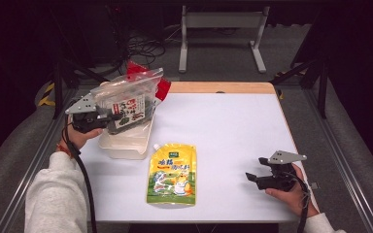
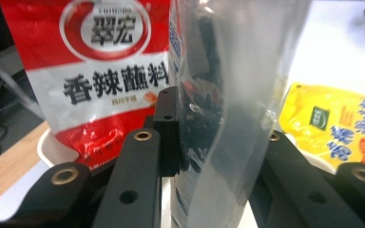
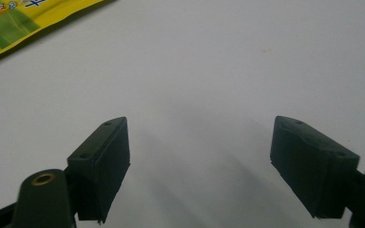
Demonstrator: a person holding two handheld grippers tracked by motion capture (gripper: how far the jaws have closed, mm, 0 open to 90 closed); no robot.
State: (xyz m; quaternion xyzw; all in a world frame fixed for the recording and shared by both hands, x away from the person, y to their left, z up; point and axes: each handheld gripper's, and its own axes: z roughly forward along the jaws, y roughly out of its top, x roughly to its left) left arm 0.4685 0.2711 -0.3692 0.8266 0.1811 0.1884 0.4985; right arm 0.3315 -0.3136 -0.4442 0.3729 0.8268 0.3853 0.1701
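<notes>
so the left gripper (image 1: pixel 108 118) was clamped on a clear bag (image 1: pixel 126 99) of dark stuff, holding it over the white tub (image 1: pixel 126 145) at the table's left – looked like it was going in, not yet down. a red pack (image 2: pixel 100 66) already stood in the tub behind it. the yellow pouch (image 1: pixel 172 174) lay flat mid-table, probably next. the right gripper (image 1: pixel 255 170) rested near the right edge, jaws wide and empty – nothing blocked the way.
</notes>
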